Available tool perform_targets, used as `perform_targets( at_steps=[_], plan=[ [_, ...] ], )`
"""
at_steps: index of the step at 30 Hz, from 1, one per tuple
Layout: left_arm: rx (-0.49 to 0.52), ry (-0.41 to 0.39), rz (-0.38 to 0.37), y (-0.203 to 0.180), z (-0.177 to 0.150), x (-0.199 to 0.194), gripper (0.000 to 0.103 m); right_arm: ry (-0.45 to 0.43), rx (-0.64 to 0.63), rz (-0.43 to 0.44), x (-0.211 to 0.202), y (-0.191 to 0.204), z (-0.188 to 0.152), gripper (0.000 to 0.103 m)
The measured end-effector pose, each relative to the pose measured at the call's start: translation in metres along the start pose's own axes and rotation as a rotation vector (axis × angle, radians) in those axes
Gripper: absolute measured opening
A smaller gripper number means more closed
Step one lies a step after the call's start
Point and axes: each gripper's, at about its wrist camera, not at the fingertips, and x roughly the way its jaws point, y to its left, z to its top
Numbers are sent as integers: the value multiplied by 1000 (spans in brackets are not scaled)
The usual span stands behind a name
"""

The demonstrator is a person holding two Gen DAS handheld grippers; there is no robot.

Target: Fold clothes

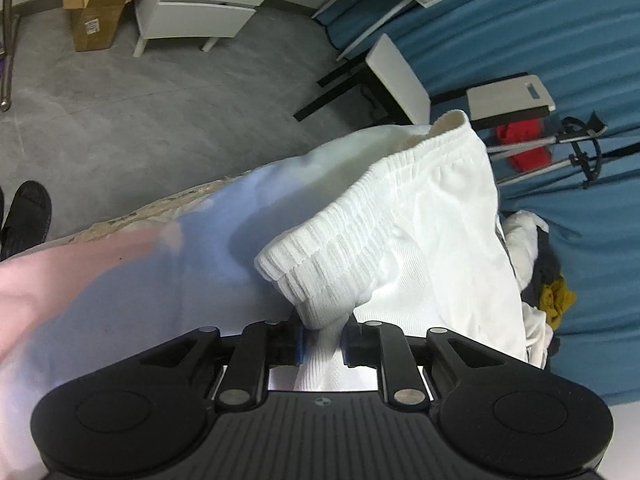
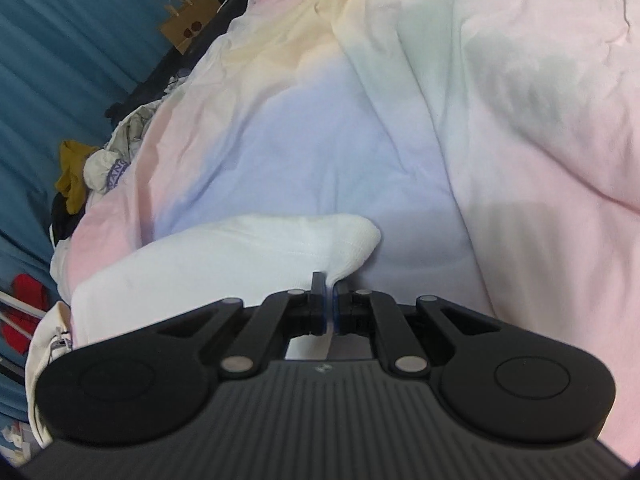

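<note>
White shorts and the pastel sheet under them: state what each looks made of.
White shorts: looks like soft matte knit, likely cotton; the gathered waistband shows ribbed rows, pinched by the left tongs and right tongs. Pastel sheet: thin, smooth woven-looking fabric with soft creases and blended pink, blue, yellow dye; fibre unclear.

Bed w/ pastel sheet, pink/blue/yellow, rumpled. Pile of mixed clothes at its edge, incl. mustard piece. Gray floor beyond.
</note>
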Motion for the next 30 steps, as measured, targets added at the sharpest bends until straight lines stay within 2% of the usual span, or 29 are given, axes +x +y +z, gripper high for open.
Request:
perform_targets(
  at_steps=[4, 6, 7, 8, 9, 10, 11, 12, 13, 14, 18, 22, 30],
  plan=[
    [77, -10, -5, -8, -6, -14, 37, -28, 20, 19, -7, 2, 3, 9],
    [144, -34, 11, -20, -13, -25, 53, -45, 8, 10, -9, 8, 4, 11],
    [188, -53, 24, -28, -17, -31, 57, -51, -7, -4, -10, 11, 4, 16],
    [231, -72, 37, -36, -21, -37, 64, -61, -24, -14, -12, 14, 5, 24],
    [274, -91, 50, -45, -26, -43, 73, -72, -42, -23, -13, 17, 5, 26],
    [325, -135, 87, -54, -31, -50, 79, -80, -57, -23, -15, 20, 5, 36],
    [373, -189, 115, -63, -38, -56, 86, -88, -72, -19, -16, 22, 5, 50],
    [429, -236, 127, -72, -45, -65, 88, -102, -90, -26, -18, 25, 5, 59],
    [475, -268, 122, -80, -51, -71, 89, -125, -110, -38, -21, 28, 5, 75],
    [506, -285, 114, -88, -57, -77, 89, -151, -130, -51, -25, 31, 4, 82],
    [621, -350, 84, -123, -82, -91, 97, -229, -201, -53, -42, 43, 4, 82],
    [744, -401, 34, -170, -126, -91, 99, -257, -272, 29, -62, 63, -6, 82],
    [974, -338, -67, -258, -208, -40, 99, -306, -459, 255, -116, 109, -44, 82]
  ],
)
